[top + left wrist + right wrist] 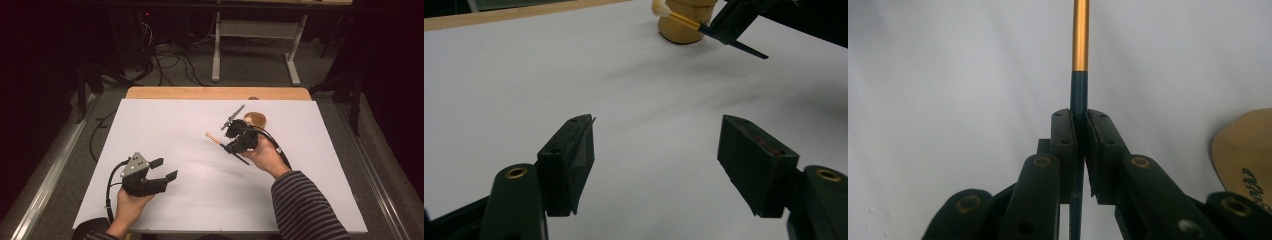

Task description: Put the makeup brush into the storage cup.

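Right gripper (1080, 150) clamped on thin brush (1080, 45), gold and dark handle; high view adds pale bristle tip, round wooden piece (256, 119); left gripper (656, 160) wide open, empty, above white worktop (200, 165)

Left gripper (165, 170): matte black plastic body, grey three-cornered plate on top with dark screw dots, black cable looping off. Brass-ringed screw holes on jaw arms. Right gripper (231, 136): black, black cable. Right sleeve (305, 205) grey-and-dark striped.

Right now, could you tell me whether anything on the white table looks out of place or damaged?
Nothing stands out: the right hand-held gripper grips a slim dark-and-gold brush cleanly, and the round tan wooden container sits upright, unspilled.
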The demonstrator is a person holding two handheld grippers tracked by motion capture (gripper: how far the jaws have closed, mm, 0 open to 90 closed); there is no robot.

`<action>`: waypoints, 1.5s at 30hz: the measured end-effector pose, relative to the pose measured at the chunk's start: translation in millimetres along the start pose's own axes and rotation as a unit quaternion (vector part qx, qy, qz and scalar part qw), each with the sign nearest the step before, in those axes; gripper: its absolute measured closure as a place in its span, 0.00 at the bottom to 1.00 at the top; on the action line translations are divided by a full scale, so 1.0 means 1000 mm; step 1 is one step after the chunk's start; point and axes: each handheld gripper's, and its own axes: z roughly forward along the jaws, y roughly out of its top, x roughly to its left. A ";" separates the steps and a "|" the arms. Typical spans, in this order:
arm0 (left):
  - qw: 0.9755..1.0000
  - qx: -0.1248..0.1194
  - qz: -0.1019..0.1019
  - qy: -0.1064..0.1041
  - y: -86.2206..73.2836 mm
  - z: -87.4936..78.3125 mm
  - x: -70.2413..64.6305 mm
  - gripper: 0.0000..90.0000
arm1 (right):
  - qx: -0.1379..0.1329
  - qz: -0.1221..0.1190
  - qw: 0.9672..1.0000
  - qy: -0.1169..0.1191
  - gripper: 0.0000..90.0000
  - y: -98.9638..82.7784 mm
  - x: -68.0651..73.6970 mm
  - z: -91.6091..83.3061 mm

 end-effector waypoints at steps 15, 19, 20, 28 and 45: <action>1.000 0.001 0.000 -0.001 0.000 0.001 0.000 0.35 | -0.034 0.008 0.999 -0.002 0.95 -0.018 0.003 -0.013; 1.000 -0.001 0.000 -0.002 0.001 0.001 0.000 0.35 | -0.051 0.015 0.999 -0.005 0.95 -0.024 0.004 -0.020; 1.000 -0.001 0.000 -0.003 0.001 0.001 0.000 0.35 | -0.054 0.018 0.998 -0.006 0.95 -0.026 0.004 -0.021; 1.000 0.002 0.004 -0.009 0.003 0.006 0.000 0.35 | -0.076 0.032 0.997 -0.009 0.95 -0.041 0.002 -0.030; 1.000 0.005 0.011 -0.023 0.007 0.015 0.000 0.35 | -0.113 0.075 0.990 -0.028 0.95 -0.072 -0.006 -0.044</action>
